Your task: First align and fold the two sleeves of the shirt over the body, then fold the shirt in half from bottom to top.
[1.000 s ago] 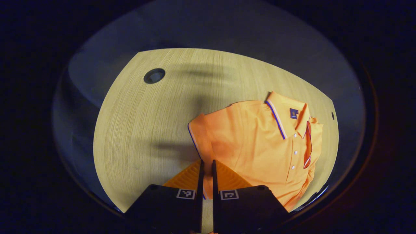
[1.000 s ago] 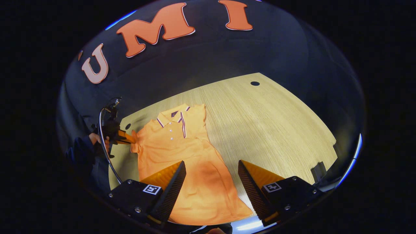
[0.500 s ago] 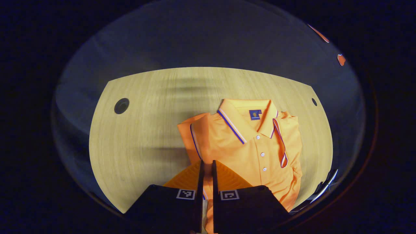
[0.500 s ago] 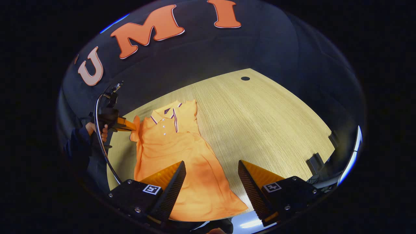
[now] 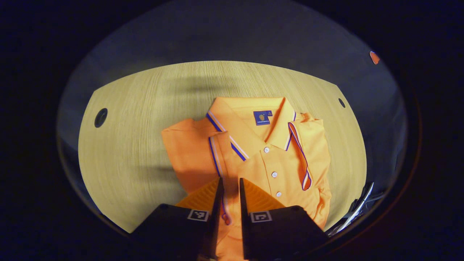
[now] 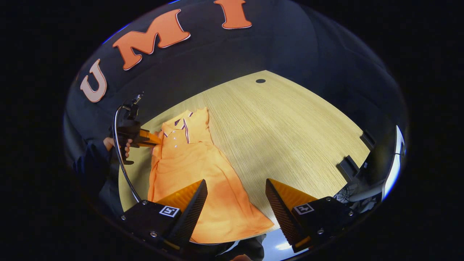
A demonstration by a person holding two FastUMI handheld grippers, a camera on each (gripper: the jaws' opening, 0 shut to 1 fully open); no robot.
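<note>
pinching the sleeve (image 5: 222,170) over the shirt (image 5: 286,159), left gripper (image 5: 229,188) fingers closed; right gripper (image 6: 235,190) fingers spread wide.

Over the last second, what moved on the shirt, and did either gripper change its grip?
The left gripper carried the pinched sleeve inward over the shirt body; its fingers now stand slightly wider, cuff between them. The right gripper stayed open above the hem, and the other sleeve stayed folded.

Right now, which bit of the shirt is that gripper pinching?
On the wooden table lies an orange shirt. The left gripper pinches its sleeve, folded over the chest beside the collar; a blue-and-white striped cuff marks it out.
</note>
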